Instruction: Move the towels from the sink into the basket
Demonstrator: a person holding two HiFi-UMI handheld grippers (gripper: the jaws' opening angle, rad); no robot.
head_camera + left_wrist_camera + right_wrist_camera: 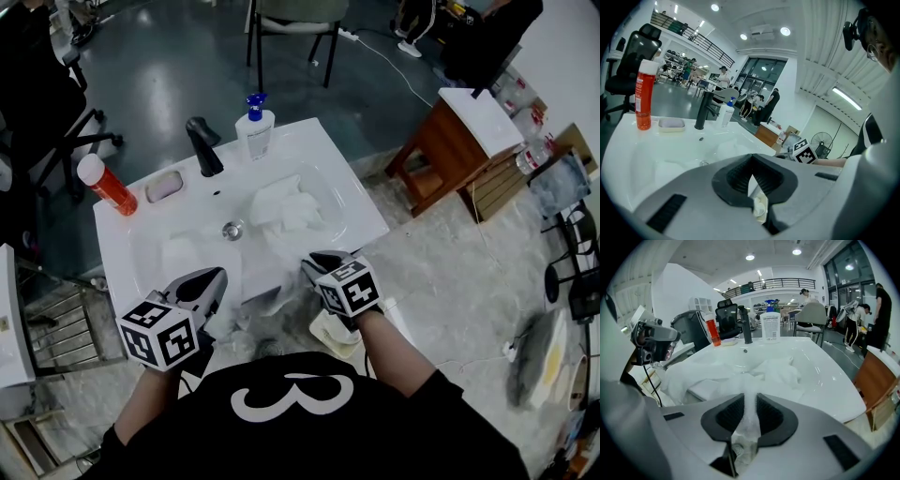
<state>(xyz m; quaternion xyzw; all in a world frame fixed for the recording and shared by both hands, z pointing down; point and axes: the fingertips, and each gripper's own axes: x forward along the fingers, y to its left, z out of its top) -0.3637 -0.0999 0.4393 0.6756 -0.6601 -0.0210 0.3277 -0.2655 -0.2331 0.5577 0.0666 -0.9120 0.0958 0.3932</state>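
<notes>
The white sink [361,208] holds a heap of white towels [286,211] right of its drain. Another white towel [267,281] hangs over the sink's front edge between my two grippers. My right gripper [309,265] is at that edge and shut on this towel: in the right gripper view the white cloth [759,373] runs out of the basin and is pinched between the pads of the right gripper [750,413]. My left gripper [217,281] is at the front left edge. In its own view the left gripper [752,180] is shut on a sliver of white cloth. No basket is clearly in view.
On the sink's back rim stand a black faucet [202,145], a pump bottle [255,131], a red bottle [108,185] and a soap dish [164,186]. A wooden cabinet [459,141] stands to the right, an office chair [37,122] to the left. A pale object [333,336] lies below the front edge.
</notes>
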